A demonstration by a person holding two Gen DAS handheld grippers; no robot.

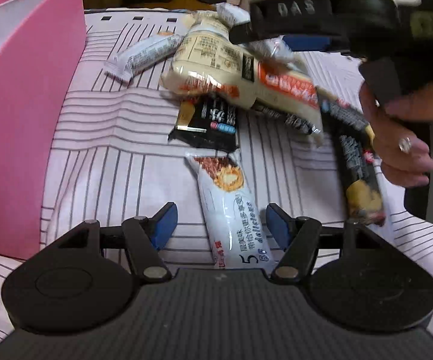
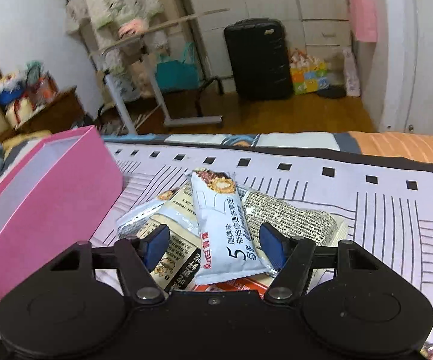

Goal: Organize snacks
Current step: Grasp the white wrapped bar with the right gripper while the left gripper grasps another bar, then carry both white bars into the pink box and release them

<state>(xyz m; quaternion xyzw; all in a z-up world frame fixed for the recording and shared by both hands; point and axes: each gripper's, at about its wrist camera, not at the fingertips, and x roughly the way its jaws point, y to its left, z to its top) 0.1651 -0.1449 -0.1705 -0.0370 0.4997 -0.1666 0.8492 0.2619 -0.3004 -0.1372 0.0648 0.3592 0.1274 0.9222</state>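
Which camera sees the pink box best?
The right wrist view shows the pink box best: you see its open top, its long side and its near end, beside the snack pile. The left wrist view shows only part of the box, cut off at the picture's left edge.

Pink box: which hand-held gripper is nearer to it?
Left. The left hand-held gripper sits low beside the pink box, whose wall rises just off its left finger. The right hand-held gripper hovers over the snack pile, farther away.
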